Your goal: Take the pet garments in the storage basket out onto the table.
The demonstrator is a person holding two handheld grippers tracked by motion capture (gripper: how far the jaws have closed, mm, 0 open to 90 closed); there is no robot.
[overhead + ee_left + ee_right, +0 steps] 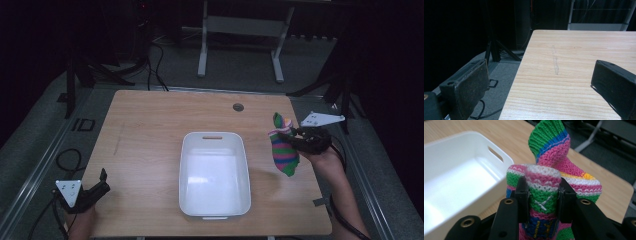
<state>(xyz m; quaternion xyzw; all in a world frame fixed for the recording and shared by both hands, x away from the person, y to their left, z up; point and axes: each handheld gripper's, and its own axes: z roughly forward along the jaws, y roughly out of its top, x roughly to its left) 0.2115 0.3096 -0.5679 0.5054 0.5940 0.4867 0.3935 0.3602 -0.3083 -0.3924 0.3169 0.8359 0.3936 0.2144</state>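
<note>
Lighting falls from overhead onto the light wooden table (150, 130); surroundings beyond it are near black. The white rectangular plastic bin (215, 172) glares, its floor washed out. Right gripper view: the striped knitted sock (549, 185) is sharp, and the background behind it is soft. Overall dim and slightly grainy.

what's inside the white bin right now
Nothing visible: the white bin shows a bare floor in the high view. The striped sock hangs beside it in the right gripper, not inside.
</note>
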